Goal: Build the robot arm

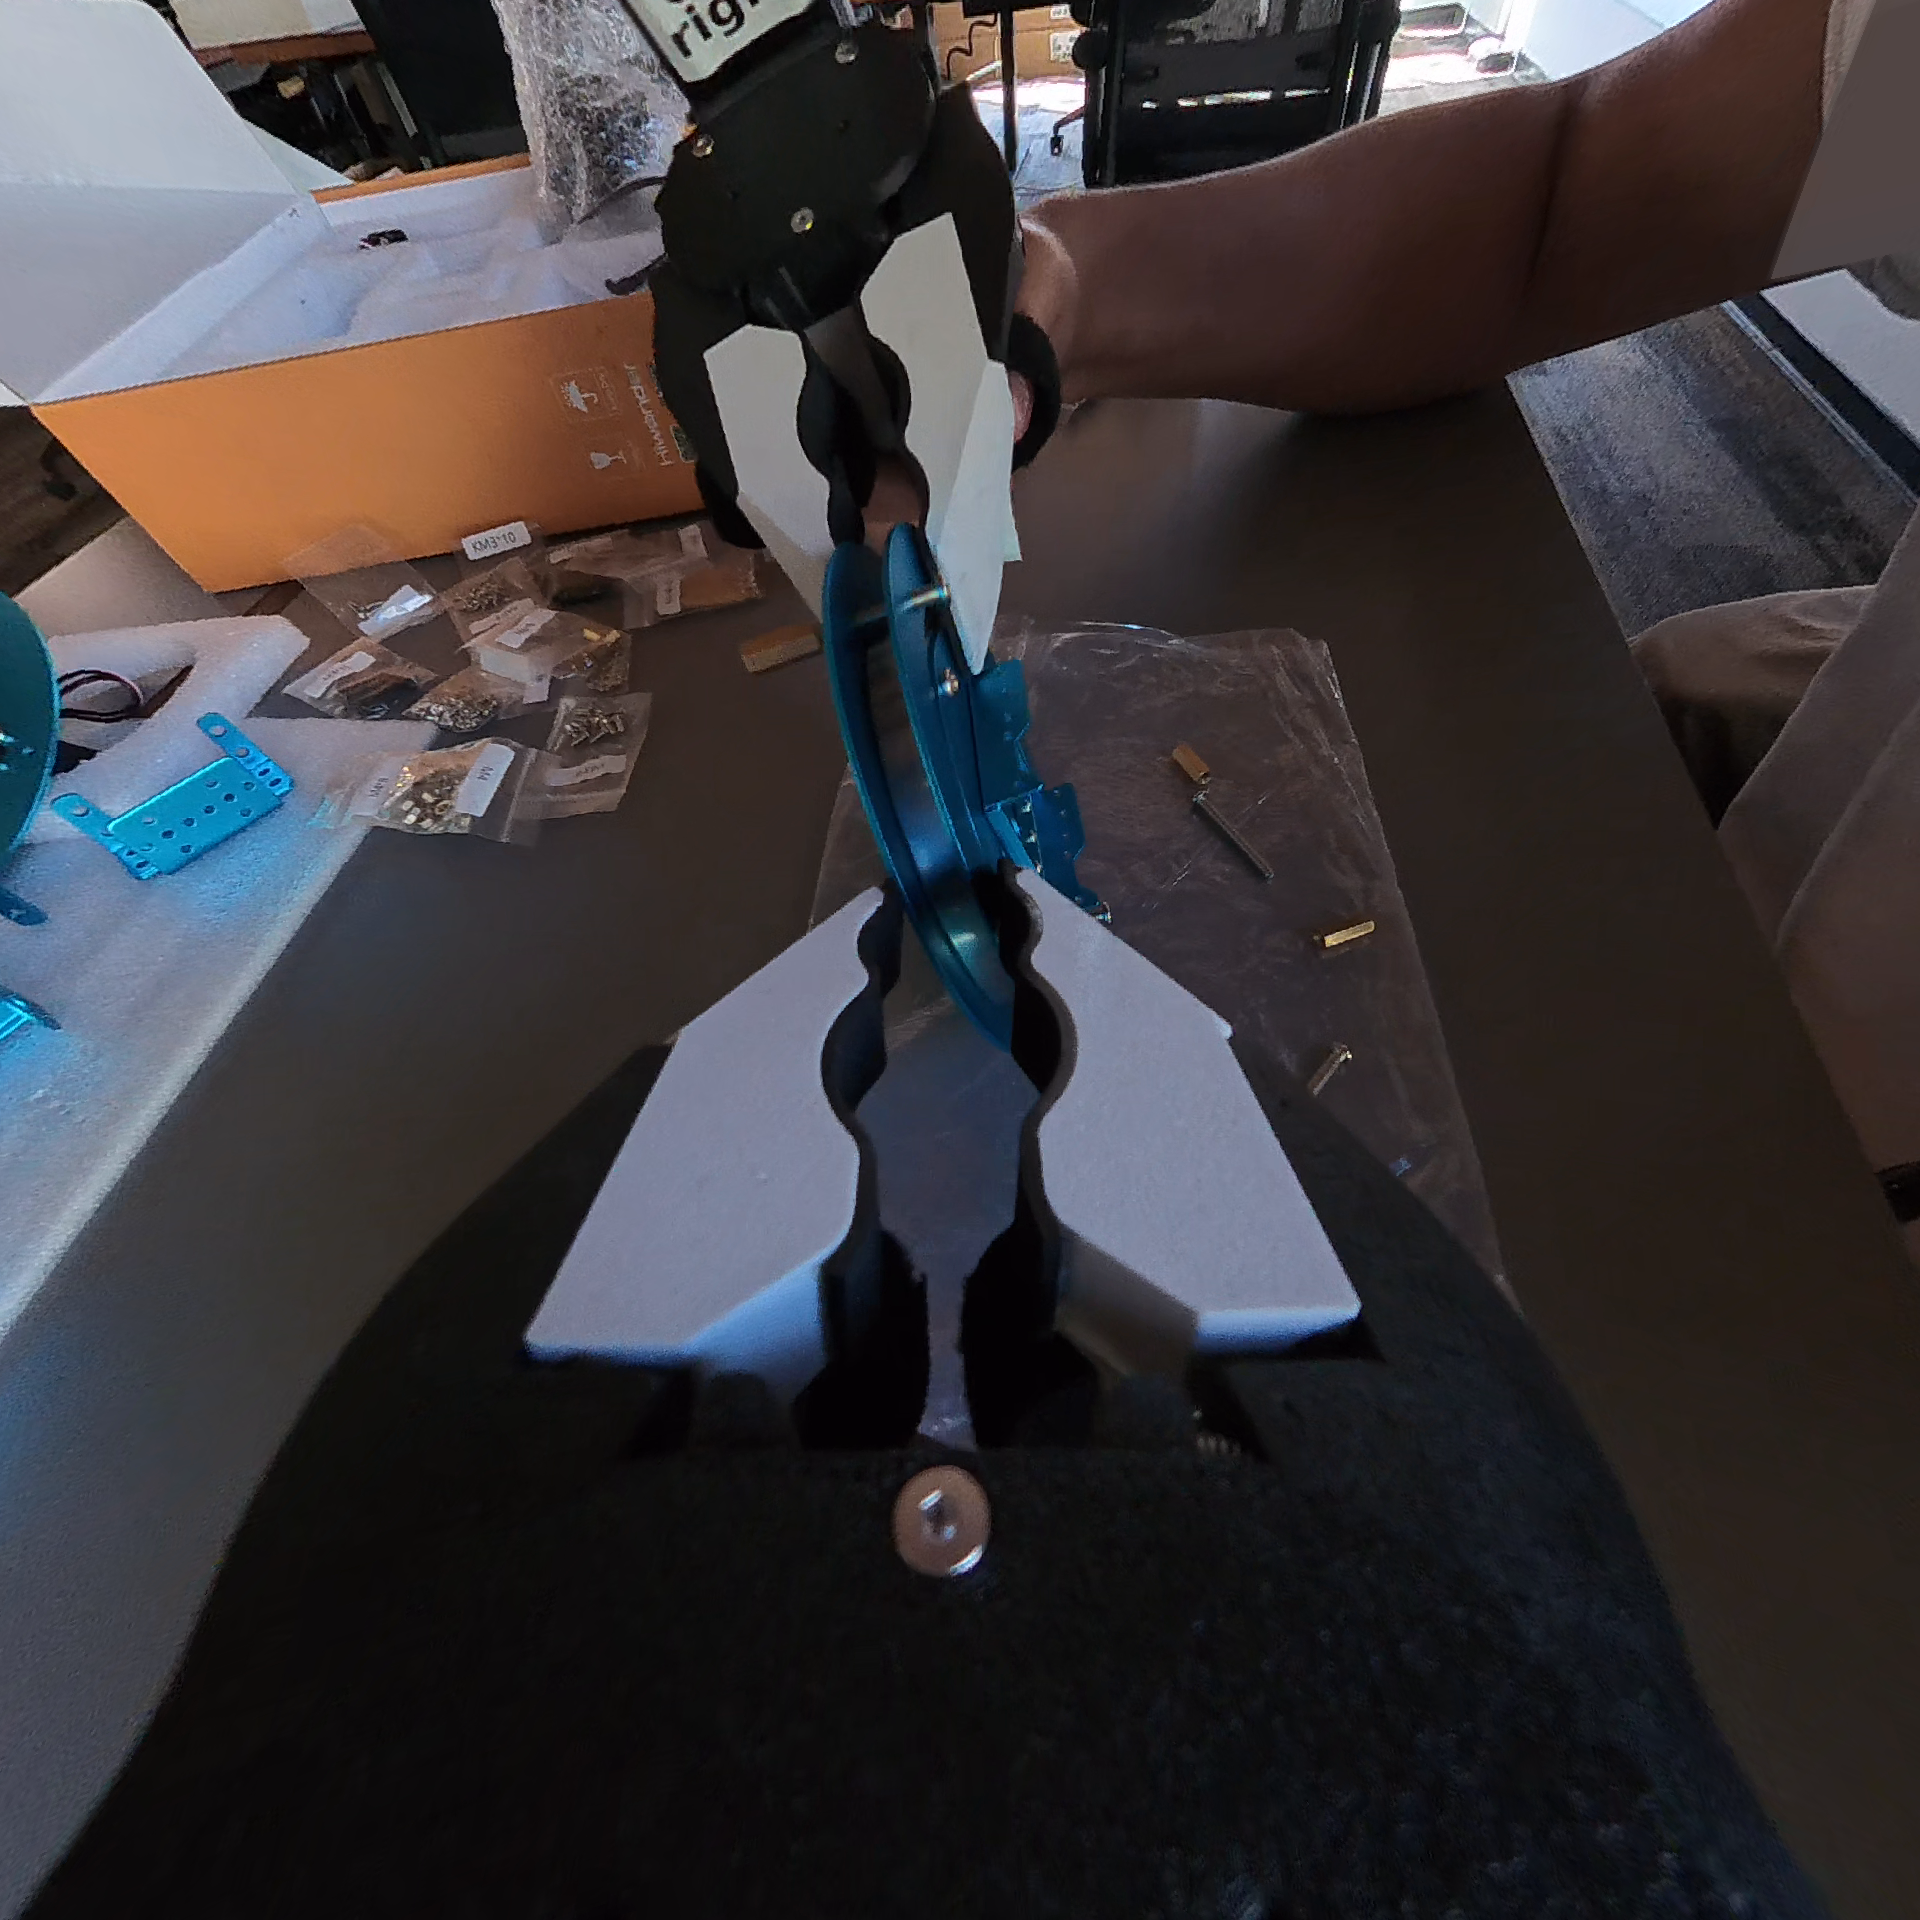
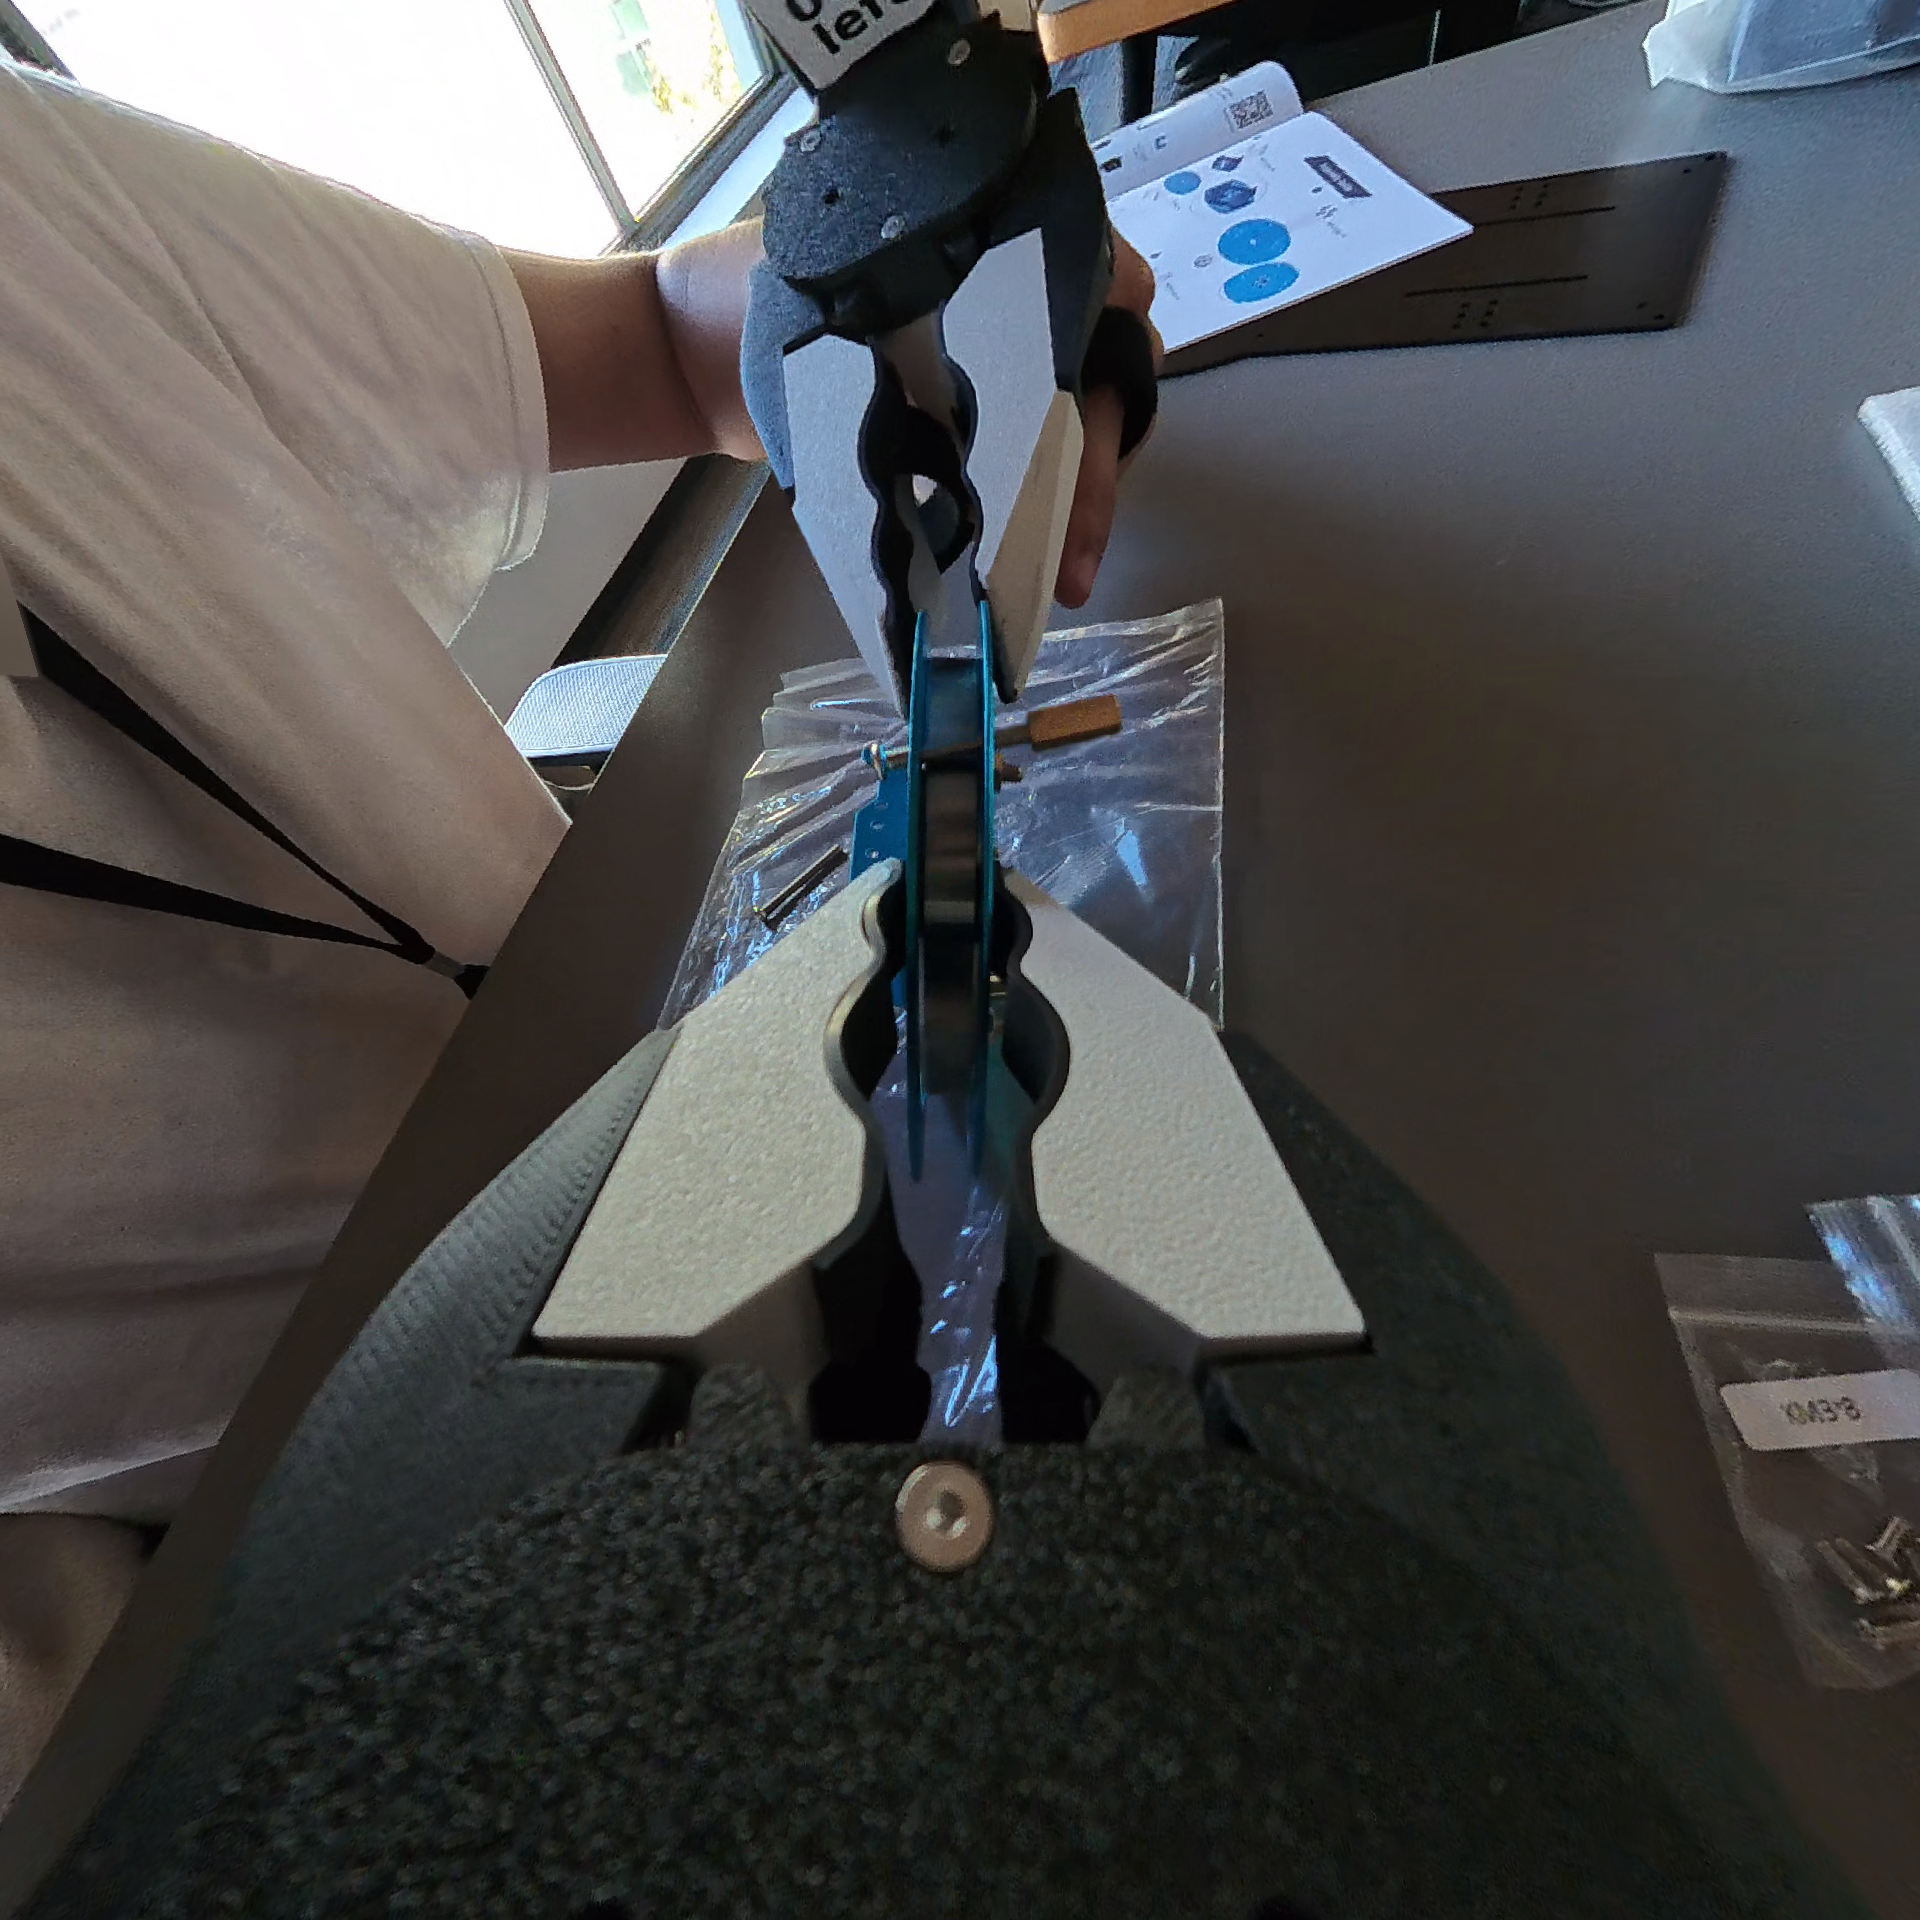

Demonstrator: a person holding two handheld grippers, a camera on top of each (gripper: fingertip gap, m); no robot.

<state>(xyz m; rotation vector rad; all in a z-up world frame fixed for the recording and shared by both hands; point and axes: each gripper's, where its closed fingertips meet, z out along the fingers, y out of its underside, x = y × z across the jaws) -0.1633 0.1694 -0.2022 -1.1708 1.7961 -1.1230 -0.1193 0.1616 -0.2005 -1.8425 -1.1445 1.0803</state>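
A blue metal assembly (image 1: pixel 940 935) of two round plates joined by screws, with a small perforated bracket on one side, is held edge-up between both grippers above a clear plastic bag (image 1: pixel 1195 707). My left gripper (image 1: pixel 951 904) is shut on its near rim. My right gripper (image 1: pixel 894 582) is shut on the far rim. In the right wrist view the assembly (image 2: pixel 916 935) is edge-on, with my right gripper (image 2: pixel 948 894) shut on its near end and my left gripper (image 2: pixel 951 675) on the far end. The plastic bag (image 2: pixel 1122 790) lies on the table below.
An open orange box (image 1: pixel 364 447), several small bags of screws (image 1: pixel 488 727) and a blue bracket (image 1: pixel 187 805) on white foam lie to the left. Brass standoffs (image 1: pixel 1345 935) lie on the bag. An instruction sheet (image 2: pixel 1278 208), a black plate (image 2: pixel 1558 249) and a screw bag (image 2: pixel 1808 1455) are nearby. A person's arm (image 1: pixel 1351 281) reaches in. Tip to tip, the grippers are about 6 cm apart.
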